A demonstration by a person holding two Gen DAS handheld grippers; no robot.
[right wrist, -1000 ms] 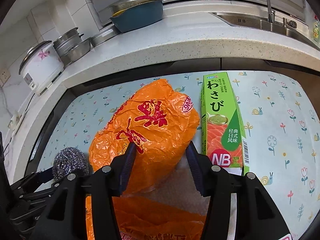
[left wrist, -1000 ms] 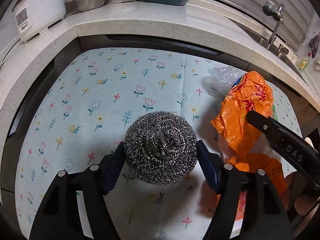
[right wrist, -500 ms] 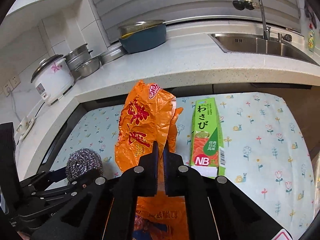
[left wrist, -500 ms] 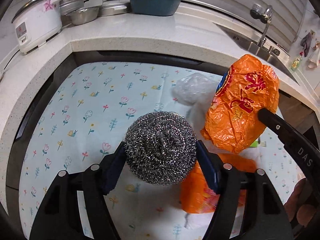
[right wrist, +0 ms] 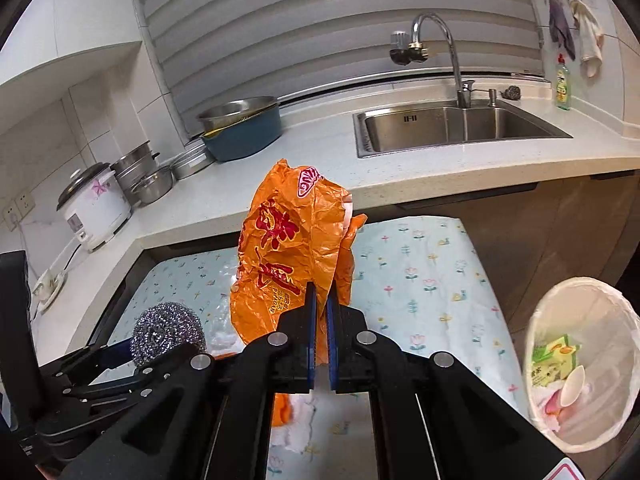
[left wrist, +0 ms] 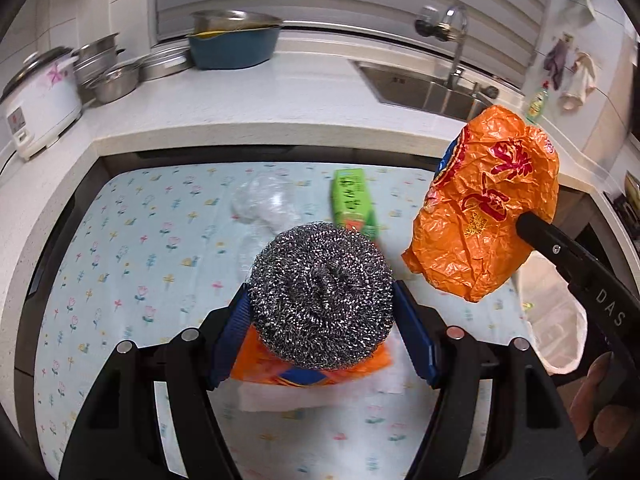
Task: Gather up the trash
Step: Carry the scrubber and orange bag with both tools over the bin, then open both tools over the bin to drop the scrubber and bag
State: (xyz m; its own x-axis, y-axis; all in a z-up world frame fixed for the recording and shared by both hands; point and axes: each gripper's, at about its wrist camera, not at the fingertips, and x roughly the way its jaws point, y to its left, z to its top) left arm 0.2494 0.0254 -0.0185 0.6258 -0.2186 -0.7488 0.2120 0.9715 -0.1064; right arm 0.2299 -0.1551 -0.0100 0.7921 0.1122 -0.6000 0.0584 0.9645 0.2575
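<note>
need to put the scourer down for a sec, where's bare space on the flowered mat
Free: the flowered mat's left part, between the counter edge and the crumpled clear plastic; also its right end toward the white-lined bin. Crowded: the middle, with the green carton, clear plastic, and orange wrapper on white paper below the steel-wool scourer.

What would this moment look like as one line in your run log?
left gripper: shut on round steel-wool scourer | right gripper: shut on crinkled orange plastic bag, lifted | white-lined bin: waiting

White tiled wall [right wrist: 92,92], slatted blind [right wrist: 320,20] behind speckled counter [right wrist: 320,168] w/ sink [right wrist: 452,128].
</note>
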